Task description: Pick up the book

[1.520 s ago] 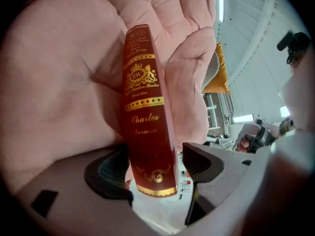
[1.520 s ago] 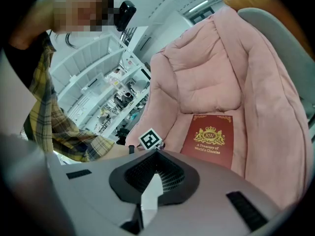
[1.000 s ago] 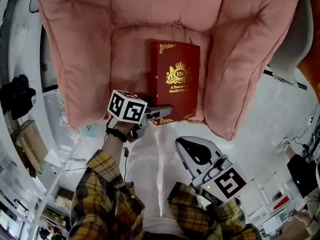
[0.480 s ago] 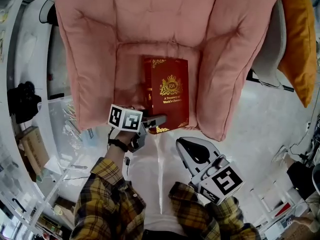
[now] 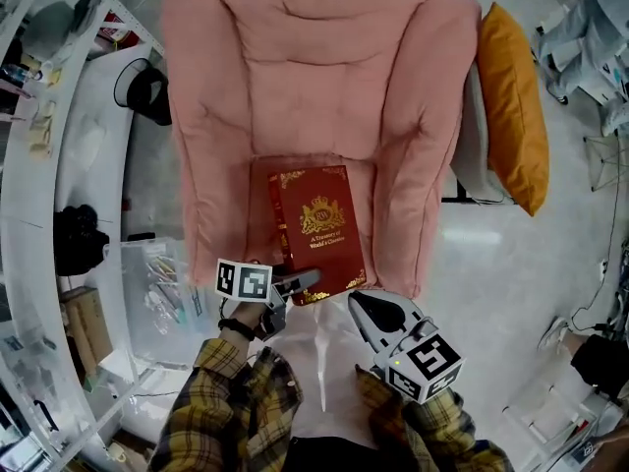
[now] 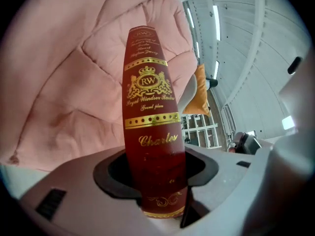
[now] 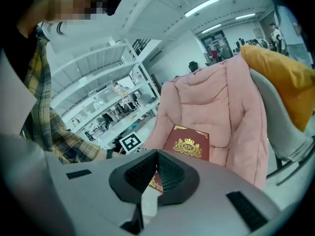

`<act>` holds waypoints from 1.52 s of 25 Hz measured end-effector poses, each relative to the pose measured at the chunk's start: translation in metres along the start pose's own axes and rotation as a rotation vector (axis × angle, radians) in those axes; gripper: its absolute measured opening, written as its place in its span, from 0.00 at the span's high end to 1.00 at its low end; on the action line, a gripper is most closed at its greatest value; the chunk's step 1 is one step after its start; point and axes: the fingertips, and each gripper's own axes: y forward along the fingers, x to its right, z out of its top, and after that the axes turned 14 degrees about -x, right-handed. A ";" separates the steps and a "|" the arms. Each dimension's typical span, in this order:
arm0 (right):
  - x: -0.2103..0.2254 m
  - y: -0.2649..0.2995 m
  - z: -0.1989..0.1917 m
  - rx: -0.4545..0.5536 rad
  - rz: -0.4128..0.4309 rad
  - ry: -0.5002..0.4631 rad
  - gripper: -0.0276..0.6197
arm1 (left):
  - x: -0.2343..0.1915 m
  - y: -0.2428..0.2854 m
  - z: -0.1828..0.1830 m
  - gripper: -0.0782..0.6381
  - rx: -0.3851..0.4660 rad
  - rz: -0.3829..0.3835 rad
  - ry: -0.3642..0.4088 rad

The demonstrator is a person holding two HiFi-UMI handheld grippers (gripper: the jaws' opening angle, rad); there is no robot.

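Pink armchair (orange cushion beside)

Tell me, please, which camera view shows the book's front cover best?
The head view: nearly the whole cover of the book faces the camera. The left gripper view shows only its spine; the right gripper view shows the cover smaller, its near edge hidden.

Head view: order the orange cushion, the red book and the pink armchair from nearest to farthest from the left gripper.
1. Red book: held in the left gripper by its near edge.
2. Pink armchair: under and around the book.
3. Orange cushion: beyond the armchair, at the picture's right, farthest.
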 end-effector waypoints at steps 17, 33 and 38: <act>-0.040 -0.119 0.089 0.243 -0.105 -0.138 0.93 | 0.186 -0.098 -0.018 0.55 0.194 -0.003 0.145; -0.086 -0.173 0.117 0.317 -0.134 -0.257 0.93 | 0.269 -0.128 -0.040 0.55 0.317 -0.099 0.205; -0.093 -0.180 0.124 0.333 -0.149 -0.270 0.93 | 0.280 -0.141 -0.043 0.55 0.307 -0.103 0.234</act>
